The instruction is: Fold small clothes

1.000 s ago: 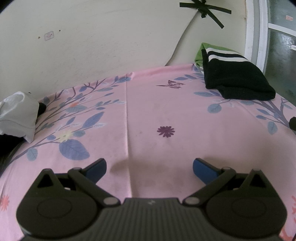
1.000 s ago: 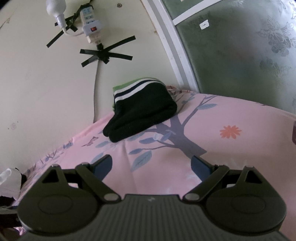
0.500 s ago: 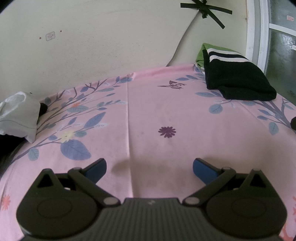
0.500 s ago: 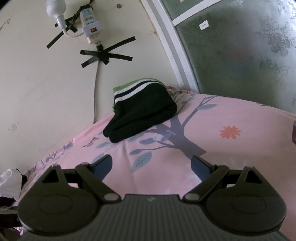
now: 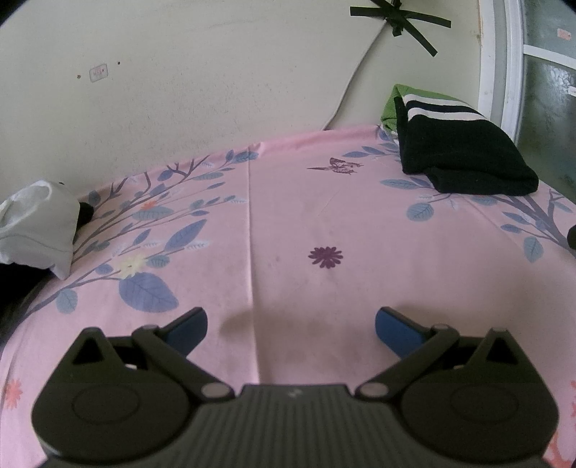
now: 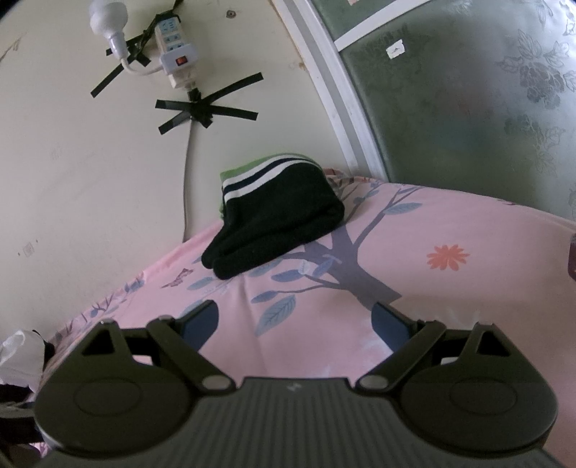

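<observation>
Basically no change in a second. Left wrist: left gripper (image 5: pixel 291 325) wide, empty, over bare pink sheet (image 5: pixel 324 216); white garment (image 5: pixel 36 226) mid-left, unfolded. Right wrist: right gripper (image 6: pixel 295 324) wide, empty; folded black clothes (image 6: pixel 277 216) centre. Next piece not picked yet.

Left gripper (image 5: pixel 291 325) and right gripper (image 6: pixel 295 318) gape empty.

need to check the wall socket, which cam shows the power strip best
The right wrist view. The white power strip is fully in frame there, taped to the wall with its orange switch showing and a bulb plugged beside it. The left wrist view shows only the cable and crossed black tape; the strip itself is cut off above the frame.
</observation>
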Tool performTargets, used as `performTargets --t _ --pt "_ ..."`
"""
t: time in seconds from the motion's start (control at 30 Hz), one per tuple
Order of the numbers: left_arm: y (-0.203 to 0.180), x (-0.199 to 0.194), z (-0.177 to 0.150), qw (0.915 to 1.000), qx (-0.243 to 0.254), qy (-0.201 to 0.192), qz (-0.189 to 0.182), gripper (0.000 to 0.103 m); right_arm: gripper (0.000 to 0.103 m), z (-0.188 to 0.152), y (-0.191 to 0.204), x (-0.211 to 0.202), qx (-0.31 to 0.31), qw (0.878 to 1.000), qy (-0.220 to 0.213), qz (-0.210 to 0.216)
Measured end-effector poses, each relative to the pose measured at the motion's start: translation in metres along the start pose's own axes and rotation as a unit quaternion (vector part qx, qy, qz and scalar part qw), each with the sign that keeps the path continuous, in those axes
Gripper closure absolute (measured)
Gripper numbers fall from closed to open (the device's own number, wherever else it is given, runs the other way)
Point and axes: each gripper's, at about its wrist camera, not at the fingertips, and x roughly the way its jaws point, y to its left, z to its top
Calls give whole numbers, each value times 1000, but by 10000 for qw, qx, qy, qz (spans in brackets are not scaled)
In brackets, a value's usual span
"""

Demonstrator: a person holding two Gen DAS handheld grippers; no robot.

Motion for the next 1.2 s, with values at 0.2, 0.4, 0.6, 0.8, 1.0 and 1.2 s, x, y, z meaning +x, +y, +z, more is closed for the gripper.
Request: performTargets --t 0.2,0.4,0.6,0.8,1.0,1.2 --pt "0 0 0 10000 3 -2 1 0 15 1 1 -3 -24 10000 -51 -2" --pt "0 0 0 10000 -1 0 5 0 15 0 2 -4 -62 10000 -77 15" --pt "0 0 0 10000 -1 -1 9 0 15 1 2 -4 -54 9999 -87 21" --pt "-1 0 0 10000 -4 1 11 0 15 1 2 -5 -50 9999 -87 23" --pt "0 -1 0 10000 -2 0 13 0 15 2 2 -5 -45 9999 -95 24" --pt "0 0 1 10000 7 -7 3 0 15 3 1 -5 -52 9999 -94 27"
